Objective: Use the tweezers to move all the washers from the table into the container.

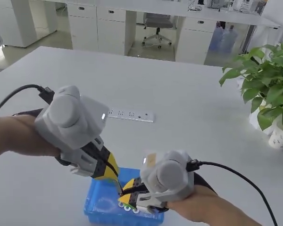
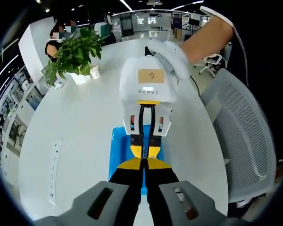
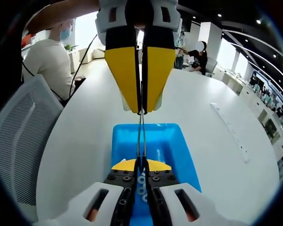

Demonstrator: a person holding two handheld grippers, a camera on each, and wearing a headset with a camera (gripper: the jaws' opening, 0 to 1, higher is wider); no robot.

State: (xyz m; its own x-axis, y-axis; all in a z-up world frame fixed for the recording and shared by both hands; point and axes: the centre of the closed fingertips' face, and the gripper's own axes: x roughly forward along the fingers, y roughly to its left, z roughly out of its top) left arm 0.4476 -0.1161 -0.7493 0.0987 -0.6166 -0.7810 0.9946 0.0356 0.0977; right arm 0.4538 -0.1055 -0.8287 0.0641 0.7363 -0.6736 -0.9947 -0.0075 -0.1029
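Observation:
A blue container (image 1: 96, 207) sits at the near edge of the white table (image 1: 179, 94), with several small white washers (image 1: 127, 207) inside it. Thin metal tweezers (image 3: 141, 136) span the short gap between both grippers above the container (image 3: 167, 141). My left gripper (image 1: 114, 175) comes in from the left, its yellow jaws shut on one end of the tweezers. My right gripper (image 1: 128, 189) faces it tip to tip, shut on the other end. In the left gripper view my own tips (image 2: 144, 164) almost touch the right gripper (image 2: 144, 149) over the container (image 2: 117, 141).
A white power strip (image 1: 131, 115) lies mid-table. A potted plant (image 1: 269, 89) stands at the right edge. A grey mesh chair (image 2: 245, 132) is beside the table, and desks with an office chair (image 1: 156, 28) are behind. A person (image 3: 47, 56) sits nearby.

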